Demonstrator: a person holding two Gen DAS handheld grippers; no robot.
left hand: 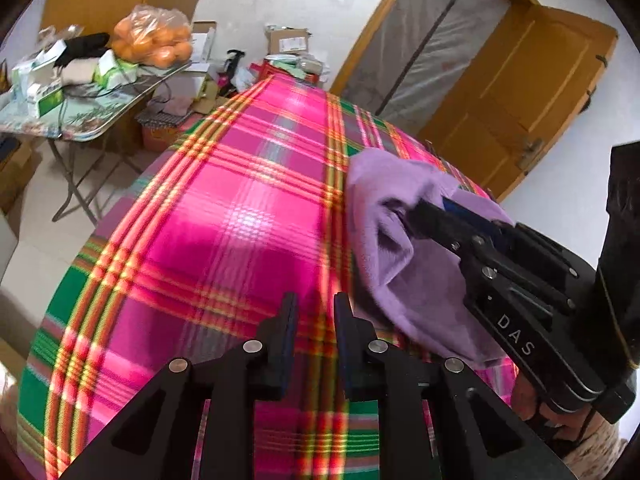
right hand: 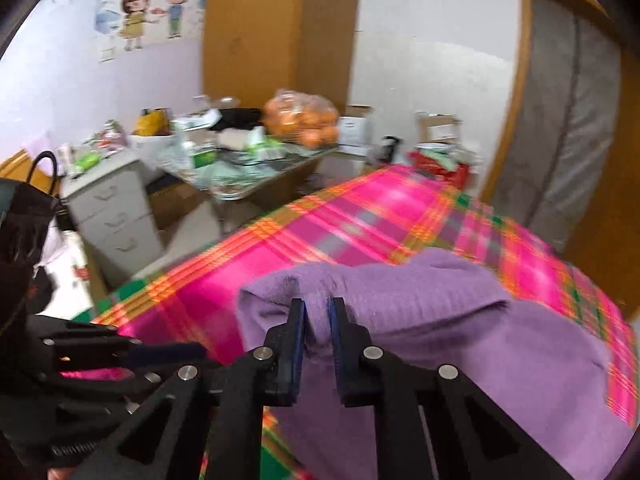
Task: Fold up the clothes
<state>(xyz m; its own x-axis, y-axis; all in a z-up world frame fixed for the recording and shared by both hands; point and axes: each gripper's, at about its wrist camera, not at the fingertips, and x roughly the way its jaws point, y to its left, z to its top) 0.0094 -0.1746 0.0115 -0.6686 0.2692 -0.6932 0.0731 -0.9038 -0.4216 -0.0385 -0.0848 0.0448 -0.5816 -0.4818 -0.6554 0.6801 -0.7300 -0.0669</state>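
Note:
A purple garment (left hand: 400,264) lies bunched on the right side of a bed covered by a pink, green and orange plaid sheet (left hand: 224,220). My left gripper (left hand: 316,312) hovers over bare sheet just left of the garment, open, with nothing between its fingers. My right gripper (left hand: 424,208) reaches in from the right, its tips buried in the cloth. In the right wrist view the right gripper (right hand: 317,312) is shut on a raised fold of the purple garment (right hand: 480,340), cloth pinched between the blue pads. The left gripper (right hand: 188,354) shows at lower left, beside the garment's edge.
A folding table (left hand: 100,128) left of the bed carries boxes, packets and a bag of oranges (left hand: 154,38). A grey drawer cabinet (right hand: 112,216) stands near it. Cartons crowd the floor past the bed's far end. A wooden door (left hand: 520,92) stands open at the right.

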